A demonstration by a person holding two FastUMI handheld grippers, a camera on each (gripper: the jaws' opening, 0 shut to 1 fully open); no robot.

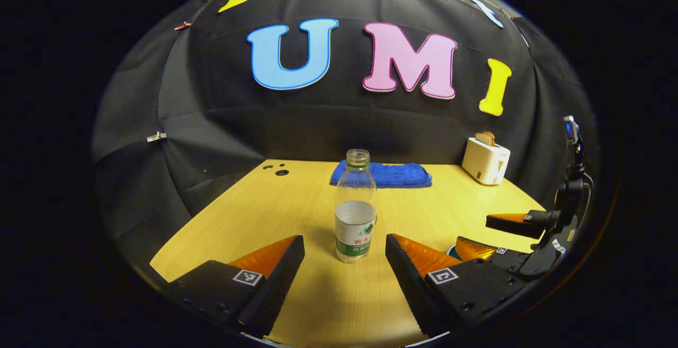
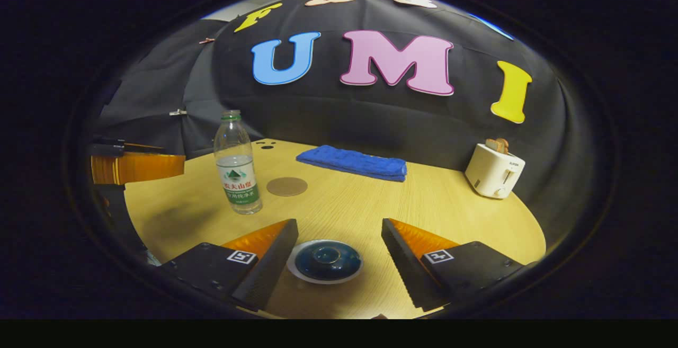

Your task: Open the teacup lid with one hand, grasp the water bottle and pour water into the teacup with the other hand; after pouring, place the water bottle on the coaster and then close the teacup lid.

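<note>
As seen in the left gripper view, the left tongs [image 1: 345,255] stand open around an uncapped water bottle [image 1: 355,213] upright on the desk [image 1: 254,205]. In the right gripper view, the right tongs [image 2: 339,247] hang open above the lidded teacup [image 2: 327,260], with the coaster [image 2: 286,186] just beyond the bottle.

Light falls from overhead onto the desk [image 1: 296,199], bright at centre and dim toward the rim. Soft shadows pool at 9 o'clock beside the water bottle [image 2: 237,170] in the right gripper view. Fisheye bending curves every edge; focus is sharp, with slight glare on the bottle's plastic.
</note>
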